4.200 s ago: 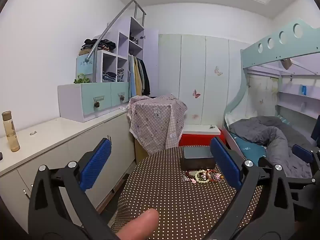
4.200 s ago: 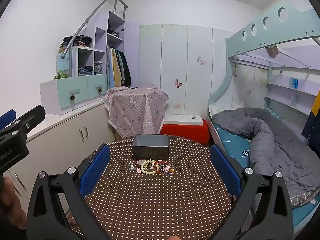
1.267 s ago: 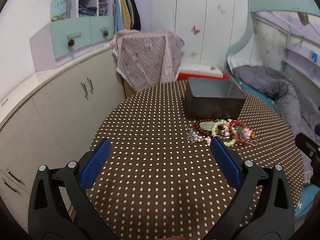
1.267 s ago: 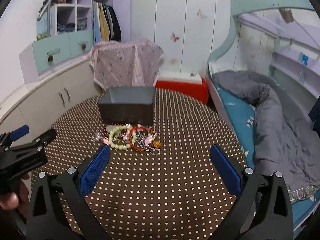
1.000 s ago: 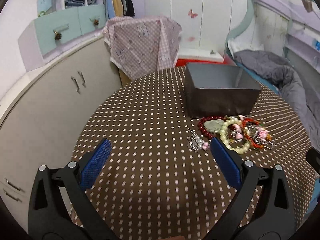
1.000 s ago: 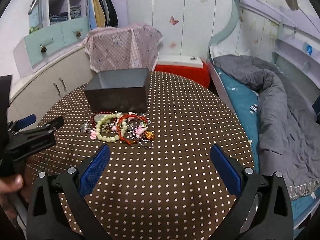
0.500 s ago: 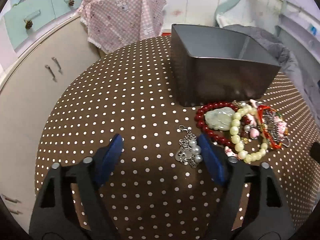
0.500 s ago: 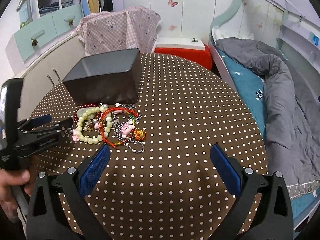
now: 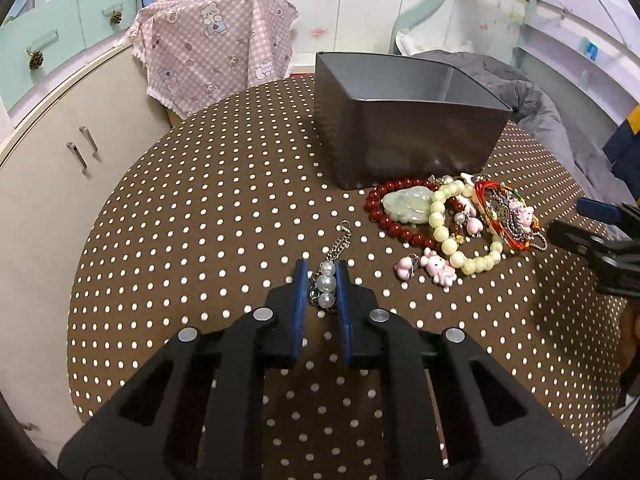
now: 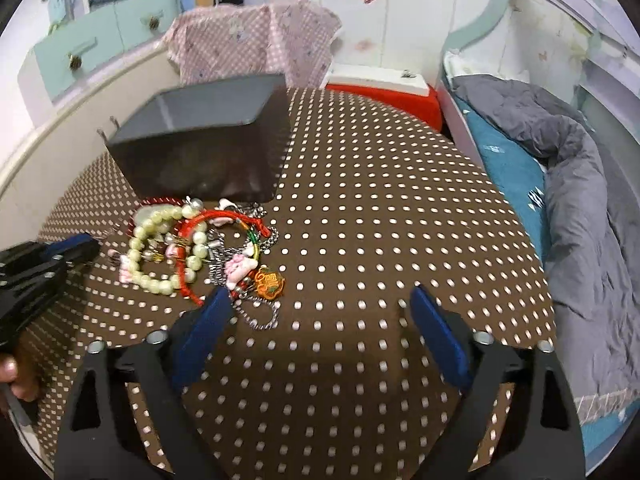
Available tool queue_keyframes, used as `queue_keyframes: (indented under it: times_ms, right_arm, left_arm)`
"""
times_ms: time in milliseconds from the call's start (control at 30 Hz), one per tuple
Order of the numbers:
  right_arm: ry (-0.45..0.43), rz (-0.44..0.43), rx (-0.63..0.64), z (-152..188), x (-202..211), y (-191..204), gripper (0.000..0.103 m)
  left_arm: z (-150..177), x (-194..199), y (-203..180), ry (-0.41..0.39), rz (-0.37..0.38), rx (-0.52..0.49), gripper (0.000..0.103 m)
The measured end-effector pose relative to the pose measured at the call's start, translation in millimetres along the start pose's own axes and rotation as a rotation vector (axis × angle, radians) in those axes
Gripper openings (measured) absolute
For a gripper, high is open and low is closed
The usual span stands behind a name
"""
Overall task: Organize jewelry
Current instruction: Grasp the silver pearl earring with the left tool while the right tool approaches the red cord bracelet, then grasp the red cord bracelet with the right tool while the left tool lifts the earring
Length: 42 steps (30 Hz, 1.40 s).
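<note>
A short pearl chain [image 9: 326, 280] lies on the brown dotted tablecloth [image 9: 200, 220], apart from the pile. My left gripper [image 9: 320, 267] is closing, and its blue pads touch the pearls on both sides. The jewelry pile [image 9: 452, 216] of red beads, a jade pendant, pale green beads and pink charms sits in front of an open grey box [image 9: 400, 148]. In the right wrist view the pile [image 10: 192, 248] lies left of my right gripper [image 10: 319, 294]. That gripper is wide and closing, with only cloth between its jaws. Its left finger [image 10: 208, 320] is beside a silver chain [image 10: 260, 320].
White cabinets [image 9: 60, 152] run along the left wall. A pink checked cloth [image 9: 216, 48] covers something behind the table. A bed with a grey quilt [image 10: 580, 184] is on the right, with a red box [image 10: 384, 96] at its foot.
My left gripper dropped onto the pearl chain and its jaws went from wide open to closed around it. My right gripper came down nearer the pile, and its jaws narrowed a little.
</note>
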State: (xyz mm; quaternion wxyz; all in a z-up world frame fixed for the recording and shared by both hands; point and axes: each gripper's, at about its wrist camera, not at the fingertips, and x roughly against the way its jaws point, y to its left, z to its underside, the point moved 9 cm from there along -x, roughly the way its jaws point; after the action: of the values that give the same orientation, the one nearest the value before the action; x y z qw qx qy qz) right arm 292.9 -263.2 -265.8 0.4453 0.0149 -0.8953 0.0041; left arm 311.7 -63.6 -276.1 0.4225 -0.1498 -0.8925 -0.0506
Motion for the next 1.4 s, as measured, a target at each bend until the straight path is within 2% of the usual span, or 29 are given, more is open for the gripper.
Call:
queue_keyframes:
  times_ms: [33,133,167,200,267,300,400,700,1000,1200,1300,1333,1367,1400]
  right_arm:
    - [0.016,-0.003,0.017,0,-8,1,0.071]
    - [-0.009,-0.034,0.057,-3,-15,6,0.058]
    - [-0.016,-0.054,0.080,-4,-15,10,0.044]
    - [-0.014,-0.075,0.098,-4,-14,15,0.036]
    - [-0.010,-0.067,0.135,-2,-14,20,0.012]
    - [-0.009,-0.086,0.134,-2,-13,23,0.008]
    - [-0.036,-0.149,0.090,-1,-1,20,0.007]
    - [-0.136,-0.233,0.078,-8,53,18,0.007]
    - [-0.253,-0.240,0.132,-46,98,30,0.007]
    - [-0.288,-0.265,0.122,-56,111,27,0.007]
    - [-0.287,-0.219,0.137,-61,112,22,0.008]
    - [-0.265,-0.207,0.131,-61,106,19,0.015]
    - [-0.236,-0.191,0.108,-57,97,12,0.041]
    - [-0.218,-0.179,0.092,-53,90,7,0.058]
  left_arm:
    - [1,1,-1,0.000,0.000,0.002,0.014]
    - [-1,-2,3,-0.001,-0.002,0.003,0.014]
    - [-3,-4,5,-0.001,-0.004,0.002,0.014]
    - [-2,-4,4,-0.001,-0.006,0.000,0.014]
    - [-2,-4,3,-0.002,-0.006,-0.001,0.014]
    - [-2,-3,2,-0.003,-0.003,0.001,0.014]
    - [1,2,1,-0.010,0.019,0.007,0.009]
    - [2,14,4,-0.023,0.040,0.034,0.009]
    - [-29,49,7,-0.120,0.059,0.030,0.009]
    - [-49,67,10,-0.182,0.063,0.030,0.009]
    - [-61,74,6,-0.214,0.063,0.015,0.009]
    - [-63,75,5,-0.220,0.062,0.011,0.009]
    - [-65,75,4,-0.225,0.061,0.009,0.009]
    - [-64,76,3,-0.226,0.063,0.007,0.009]
